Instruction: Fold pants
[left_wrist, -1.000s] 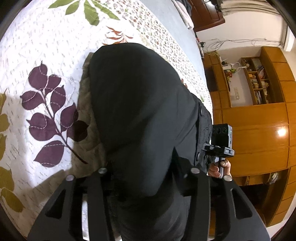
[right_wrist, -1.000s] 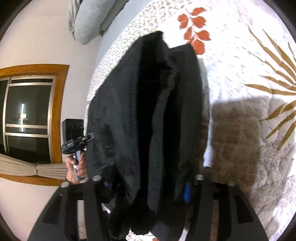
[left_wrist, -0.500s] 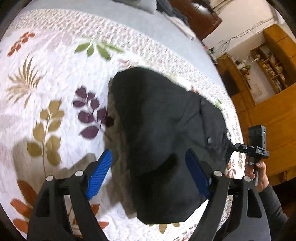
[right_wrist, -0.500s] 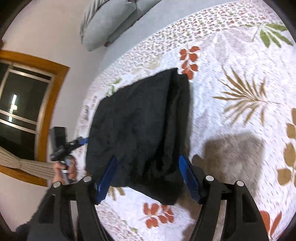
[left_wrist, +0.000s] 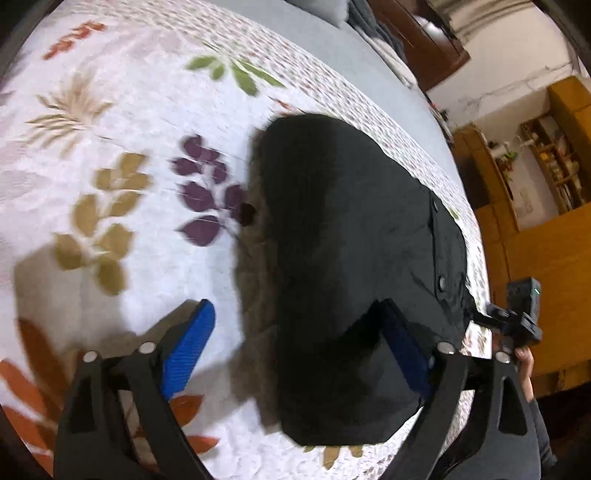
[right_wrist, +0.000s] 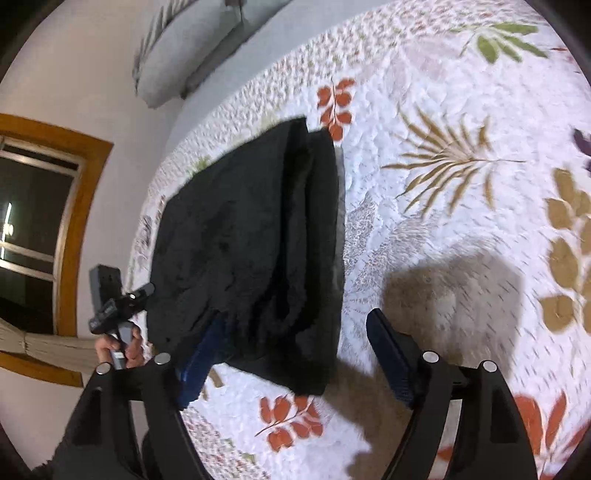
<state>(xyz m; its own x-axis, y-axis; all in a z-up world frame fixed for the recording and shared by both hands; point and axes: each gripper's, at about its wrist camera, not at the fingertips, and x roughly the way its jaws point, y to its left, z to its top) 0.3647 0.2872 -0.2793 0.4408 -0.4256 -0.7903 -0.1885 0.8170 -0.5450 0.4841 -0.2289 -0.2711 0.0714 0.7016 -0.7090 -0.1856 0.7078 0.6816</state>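
Black pants (left_wrist: 351, 258) lay folded on the bed (left_wrist: 110, 147). Both hand-held grippers, left (left_wrist: 295, 354) and right (right_wrist: 291, 362), had just opened, clear of the fabric.

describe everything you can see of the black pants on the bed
The black pants lie folded into a compact, thick bundle on the leaf-print quilt, with stacked layers showing along one edge. The cloth looks soft, matte and slightly fuzzy; small round buttons sit near one side. Neither gripper's fingers press on them, so they rest on the quilt alone.
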